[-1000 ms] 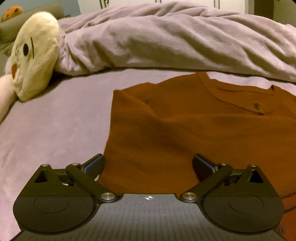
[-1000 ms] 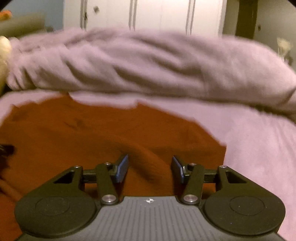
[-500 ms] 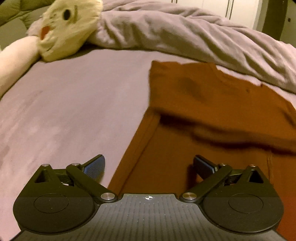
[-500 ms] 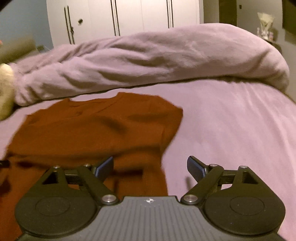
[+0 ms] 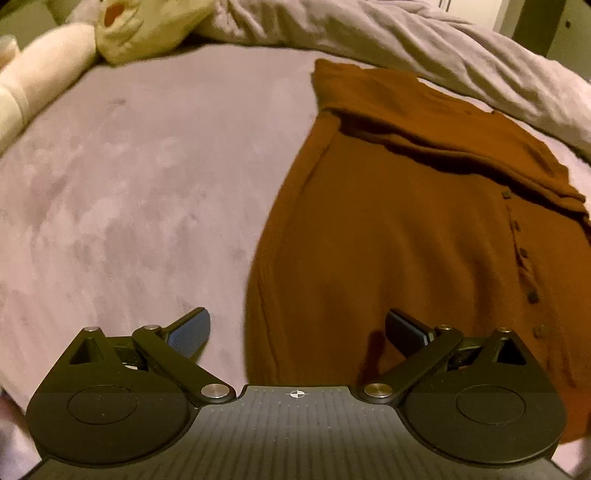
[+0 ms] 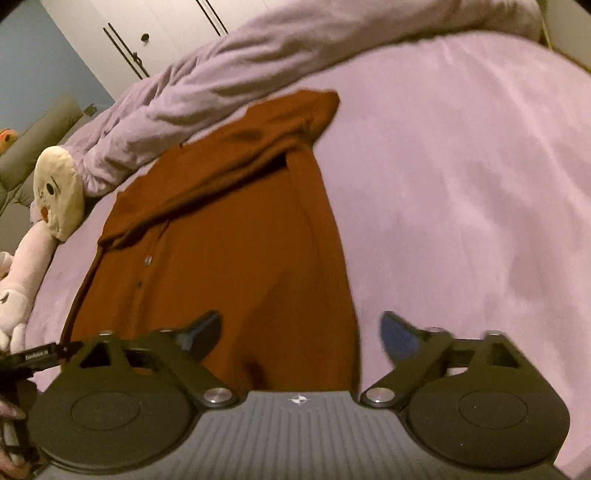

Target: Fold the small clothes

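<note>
A rust-brown buttoned garment (image 5: 406,236) lies flat on the lilac bed sheet (image 5: 129,192), its far end folded back over itself. It also shows in the right wrist view (image 6: 229,258). My left gripper (image 5: 297,330) is open and empty, hovering over the garment's near left edge. My right gripper (image 6: 301,332) is open and empty, over the garment's near right edge. The other gripper's tip (image 6: 37,356) shows at the left of the right wrist view.
A bunched lilac duvet (image 5: 424,48) lies along the far side of the bed. A cream plush toy (image 5: 147,26) rests at the far left, also seen in the right wrist view (image 6: 55,192). White wardrobe doors (image 6: 155,26) stand behind.
Both grippers have pulled back toward the garment's near end. The right gripper, partly closed around a fabric fold a second ago, opened. The far end now lies folded over.
</note>
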The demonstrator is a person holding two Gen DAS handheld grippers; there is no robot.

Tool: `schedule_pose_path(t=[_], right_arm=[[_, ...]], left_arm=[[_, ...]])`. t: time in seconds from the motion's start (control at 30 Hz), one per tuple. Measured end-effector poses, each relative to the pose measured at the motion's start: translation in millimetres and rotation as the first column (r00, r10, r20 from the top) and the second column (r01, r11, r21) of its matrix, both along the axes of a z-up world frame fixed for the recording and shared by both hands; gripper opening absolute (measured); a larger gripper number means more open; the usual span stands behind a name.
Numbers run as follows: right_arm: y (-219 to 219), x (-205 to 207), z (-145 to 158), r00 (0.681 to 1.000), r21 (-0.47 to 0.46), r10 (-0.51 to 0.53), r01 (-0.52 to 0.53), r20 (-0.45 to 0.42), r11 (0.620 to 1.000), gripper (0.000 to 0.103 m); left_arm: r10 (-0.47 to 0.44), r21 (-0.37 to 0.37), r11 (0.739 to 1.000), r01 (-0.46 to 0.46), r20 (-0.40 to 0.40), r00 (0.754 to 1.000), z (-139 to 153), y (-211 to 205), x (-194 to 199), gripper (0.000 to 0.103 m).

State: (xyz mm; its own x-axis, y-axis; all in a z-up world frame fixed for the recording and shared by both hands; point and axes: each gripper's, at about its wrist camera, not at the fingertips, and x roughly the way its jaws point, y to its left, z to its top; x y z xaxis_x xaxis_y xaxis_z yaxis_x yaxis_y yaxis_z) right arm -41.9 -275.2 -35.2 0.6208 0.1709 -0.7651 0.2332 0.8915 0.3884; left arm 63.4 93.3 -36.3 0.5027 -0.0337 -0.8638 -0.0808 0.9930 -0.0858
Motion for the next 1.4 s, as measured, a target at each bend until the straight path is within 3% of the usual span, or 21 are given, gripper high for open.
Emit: schedule_pose_path(t=[0.03, 0.1, 0.17, 0.23, 0.3, 0.37, 0.43, 0.5, 0.57, 0.73, 0.77, 0.87, 0.93, 1.0, 1.1, 1.13, 1.17, 1.4], right_arm=[[-0.6, -4.2, -4.0, 1.0, 0.017, 0.003, -0.003, -0.025, 1.0, 0.078], [-0.7, -10.2, -11.6, 0.998, 0.05, 0.007, -0.004, -0.059, 0.999, 0.071], [-1.2, -14.7, -16.7, 0.996, 0.086, 0.014, -0.007, -0.084, 0.996, 0.061], [0.9, -19.7, -19.1, 0.995, 0.102, 0.022, -0.012, -0.098, 0.995, 0.06], [3.5, -23.8, -21.2, 0.994, 0.108, 0.042, -0.031, -0.1, 0.994, 0.057], [5.5, -26.5, -22.9, 0.993, 0.101, 0.061, -0.05, -0.105, 0.994, 0.038], [3.6, -28.5, -24.8, 0.991, 0.105, 0.069, -0.057, -0.114, 0.993, 0.027], [0.0, -31.0, -25.3, 0.992, 0.116, 0.06, -0.046, -0.115, 0.992, 0.025], [-5.2, -33.5, -25.3, 0.992, 0.136, 0.044, -0.028, -0.116, 0.99, 0.025], [-11.5, -34.3, -27.1, 0.992, 0.163, 0.015, 0.005, -0.122, 0.987, 0.026], [-11.1, -33.9, -27.0, 0.992, 0.163, 0.022, -0.001, -0.126, 0.987, 0.029], [-10.6, -33.5, -26.0, 0.99, 0.168, 0.042, -0.019, -0.135, 0.986, 0.038], [-12.1, -31.4, -28.5, 0.989, 0.191, 0.045, -0.017, -0.143, 0.981, 0.04], [-14.3, -28.3, -31.4, 0.988, 0.213, 0.04, -0.007, -0.152, 0.977, 0.039], [-14.0, -24.9, -30.7, 0.987, 0.216, 0.046, -0.012, -0.151, 0.976, 0.026], [-14.0, -24.1, -30.8, 0.987, 0.216, 0.055, -0.021, -0.153, 0.976, 0.012], [-14.2, -23.2, -30.9, 0.986, 0.224, 0.061, -0.025, -0.157, 0.974, 0.007], [-21.7, 1.0, -4.2, 0.996, 0.364, 0.068, -0.044, -0.053, 0.93, 0.006]], left_arm=[[0.0, -0.011, 1.0, 0.0, -0.01, 1.0, -0.5, 2.5, -1.8, 0.1], [-0.005, -0.002, 1.0, 0.005, -0.025, 1.0, -1.8, 4.5, -6.8, 0.084], [-0.002, -0.009, 1.0, 0.002, -0.031, 1.0, 0.3, 8.0, -9.6, 0.082], [0.011, -0.061, 0.998, -0.014, -0.039, 0.999, 2.7, 13.5, -12.0, 0.079], [0.02, -0.11, 0.994, -0.025, -0.054, 0.998, 2.6, 18.4, -15.0, 0.069], [0.016, -0.114, 0.993, -0.023, -0.065, 0.998, 1.8, 19.5, -15.1, 0.061], [0.014, -0.114, 0.993, -0.022, -0.069, 0.998, 2.4, 20.2, -16.3, 0.053], [0.009, -0.126, 0.992, -0.019, -0.077, 0.997, 4.2, 20.8, -17.8, 0.033], [-0.006, -0.129, 0.992, -0.006, -0.086, 0.996, 4.7, 19.8, -18.1, 0.026], [-0.032, -0.127, 0.992, 0.018, -0.114, 0.993, 2.4, 16.3, -18.1, 0.031], [-0.043, -0.14, 0.99, 0.026, -0.119, 0.992, 2.4, 15.5, -17.5, 0.037], [-0.081, -0.184, 0.981, 0.055, -0.136, 0.987, -0.1, 11.6, -17.2, 0.038], [-0.1, -0.178, 0.981, 0.074, -0.142, 0.985, -2.9, 8.0, -15.9, 0.03], [-0.118, -0.184, 0.979, 0.09, -0.15, 0.982, -3.9, 5.6, -13.4, 0.014], [-0.132, -0.202, 0.974, 0.101, -0.143, 0.981, 0.7, 5.3, -10.0, 0.011], [-0.134, -0.21, 0.972, 0.105, -0.132, 0.982, 4.9, 5.2, -9.4, 0.01], [-0.14, -0.227, 0.968, 0.111, -0.116, 0.983, 10.7, 5.4, -8.6, 0.01], [-0.133, -0.345, 0.929, 0.137, 0.036, 0.99, 62.9, 8.0, 27.5, 0.009]])
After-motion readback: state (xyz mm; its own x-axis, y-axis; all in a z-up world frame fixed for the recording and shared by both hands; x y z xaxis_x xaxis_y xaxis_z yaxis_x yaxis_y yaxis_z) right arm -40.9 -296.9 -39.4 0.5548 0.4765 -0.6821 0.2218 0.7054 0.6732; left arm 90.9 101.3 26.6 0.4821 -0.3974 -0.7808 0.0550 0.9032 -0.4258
